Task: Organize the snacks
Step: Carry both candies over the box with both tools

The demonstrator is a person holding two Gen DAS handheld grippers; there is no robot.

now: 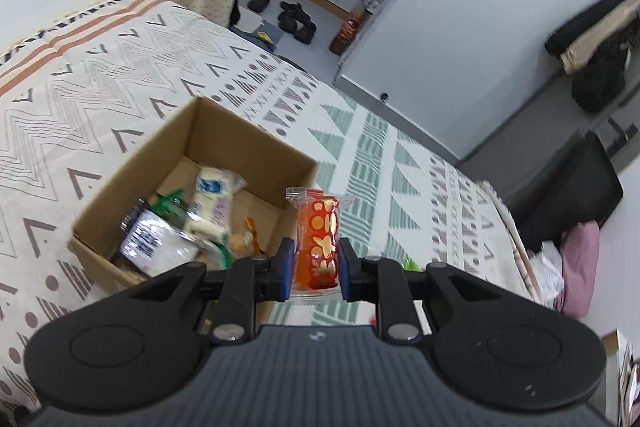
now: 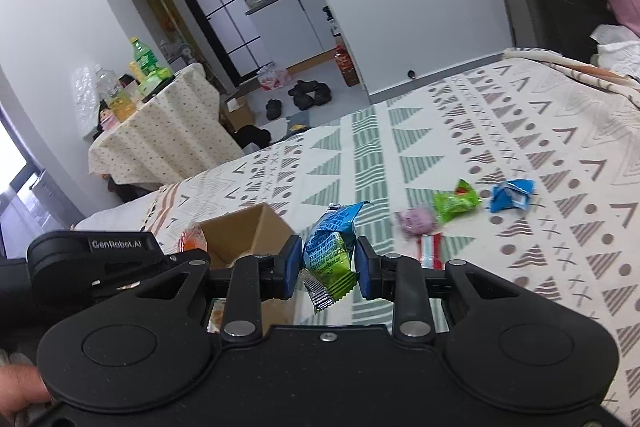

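Left tongs (image 1: 316, 267) pinching a red snack (image 1: 318, 243), standing up between the blue pads, held over the bed (image 1: 120, 87) just right of the box (image 1: 248, 143). Inside the box, a heap of snacks (image 1: 188, 227): white, green, orange.

Right tongs (image 2: 328, 263) pinching a blue-green snack (image 2: 330, 247), tilted, silver end hanging down. Box corner just to the left there, with the left tongs beside it. On the bed past the right tongs, more loose snacks: a red-white one (image 2: 430, 247) nearest, then a purple one (image 2: 416, 219), a green one (image 2: 456, 201), a blue one (image 2: 512, 193) at the far right, near each other but apart.

Farther off, a small table with a dotted cloth (image 2: 168, 131) and bottles (image 2: 144, 59), shoes (image 2: 304, 95) on the floor, a kitchen behind.
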